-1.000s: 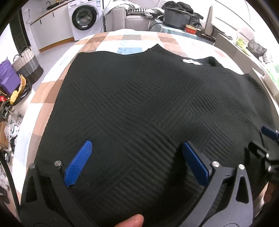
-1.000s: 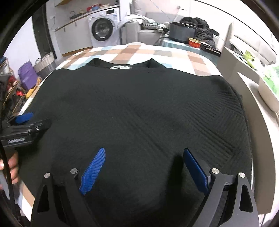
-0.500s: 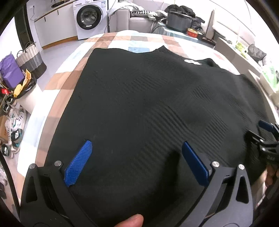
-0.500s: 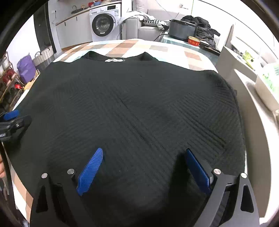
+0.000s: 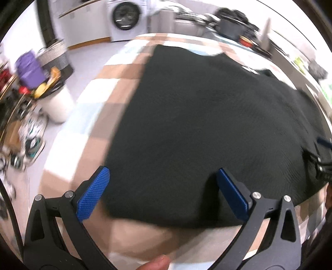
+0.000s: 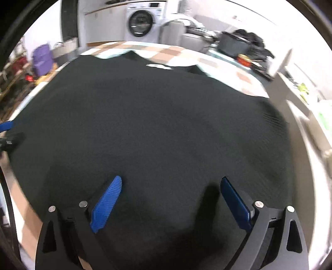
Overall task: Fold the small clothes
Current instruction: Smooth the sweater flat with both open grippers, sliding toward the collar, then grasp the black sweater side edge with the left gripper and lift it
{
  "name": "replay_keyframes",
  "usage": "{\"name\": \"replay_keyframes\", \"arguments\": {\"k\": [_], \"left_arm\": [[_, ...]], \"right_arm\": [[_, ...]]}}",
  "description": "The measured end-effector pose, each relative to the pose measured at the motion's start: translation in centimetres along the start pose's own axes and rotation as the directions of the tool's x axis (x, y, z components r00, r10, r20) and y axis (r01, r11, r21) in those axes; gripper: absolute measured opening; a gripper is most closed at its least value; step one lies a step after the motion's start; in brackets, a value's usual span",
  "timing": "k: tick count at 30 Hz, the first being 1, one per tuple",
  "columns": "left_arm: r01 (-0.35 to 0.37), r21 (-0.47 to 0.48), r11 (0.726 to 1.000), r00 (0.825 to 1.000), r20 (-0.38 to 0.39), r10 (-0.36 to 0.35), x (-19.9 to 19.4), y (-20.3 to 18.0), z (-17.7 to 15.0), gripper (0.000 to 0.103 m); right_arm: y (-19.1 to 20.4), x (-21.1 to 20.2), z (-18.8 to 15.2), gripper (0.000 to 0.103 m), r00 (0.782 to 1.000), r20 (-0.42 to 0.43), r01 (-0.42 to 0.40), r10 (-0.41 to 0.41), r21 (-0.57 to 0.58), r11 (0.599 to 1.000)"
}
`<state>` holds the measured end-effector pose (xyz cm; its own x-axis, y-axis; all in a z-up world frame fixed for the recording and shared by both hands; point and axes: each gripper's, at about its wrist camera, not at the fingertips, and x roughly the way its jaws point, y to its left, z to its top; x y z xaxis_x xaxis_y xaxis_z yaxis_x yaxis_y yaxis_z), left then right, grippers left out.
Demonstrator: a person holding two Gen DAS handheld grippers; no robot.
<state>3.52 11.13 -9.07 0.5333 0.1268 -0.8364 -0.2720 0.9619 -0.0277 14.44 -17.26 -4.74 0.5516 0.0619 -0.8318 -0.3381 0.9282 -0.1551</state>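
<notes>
A black knitted sweater lies spread flat on the checked tablecloth, collar with a white label at the far end. My left gripper is open and empty above the sweater's near left hem corner. My right gripper is open and empty over the near right part of the sweater. Each gripper shows at the edge of the other's view: the right one and the left one.
A washing machine stands at the back. Bags, a basket and shoes crowd the floor on the left. A dark pot and clothes sit on a sofa behind. A white counter runs along the right.
Both grippers have pulled back and shifted left; the sweater's near hem and bare tablecloth now show under the left gripper. Both views are motion-blurred. The jaws stay open.
</notes>
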Motion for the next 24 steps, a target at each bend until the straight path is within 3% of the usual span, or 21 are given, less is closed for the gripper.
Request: {"name": "replay_keyframes", "arguments": {"k": [4,6,7,11,13,18,21,24], "left_arm": [[-0.004,-0.159,0.987,1.000,0.005,0.005,-1.2,3.0,-1.1,0.102],[0.007,-0.238,0.971,1.000,-0.003,-0.008,-1.7,4.1,-1.2,0.097],[0.022,-0.262,0.965,1.000,-0.012,-0.027,-1.9,4.5,-1.1,0.090],[0.123,-0.348,0.929,0.990,-0.024,-0.140,-2.9,5.7,-1.5,0.079],[0.175,-0.406,0.897,0.977,-0.044,-0.210,-3.1,5.9,-2.0,0.073],[0.252,-0.511,0.822,0.934,-0.093,-0.345,-3.2,5.0,-3.7,0.072],[0.288,-0.528,0.799,0.916,-0.092,-0.391,-2.6,4.0,-4.0,0.072],[0.309,-0.543,0.781,0.921,-0.033,-0.387,-2.5,3.6,-4.0,0.072]], "right_arm": [[-0.1,-0.5,-0.5,0.098,1.000,-0.002,0.013,-0.013,0.001,1.000],[0.5,-0.9,-0.7,0.098,1.000,0.003,0.028,-0.028,-0.020,0.999],[0.8,-1.2,-0.8,0.097,1.000,0.005,0.028,-0.028,-0.029,0.999],[1.1,-1.8,-0.8,0.097,1.000,0.017,0.009,-0.008,-0.036,0.999],[1.0,-2.2,-0.8,0.097,1.000,0.026,0.003,-0.002,-0.030,1.000],[1.1,-2.9,-0.5,0.097,0.998,0.050,-0.026,0.028,-0.029,0.999],[1.4,-3.3,-0.4,0.097,0.997,0.059,-0.043,0.045,-0.032,0.999],[1.5,-3.6,-0.2,0.097,0.996,0.069,-0.053,0.055,-0.034,0.998]]}}
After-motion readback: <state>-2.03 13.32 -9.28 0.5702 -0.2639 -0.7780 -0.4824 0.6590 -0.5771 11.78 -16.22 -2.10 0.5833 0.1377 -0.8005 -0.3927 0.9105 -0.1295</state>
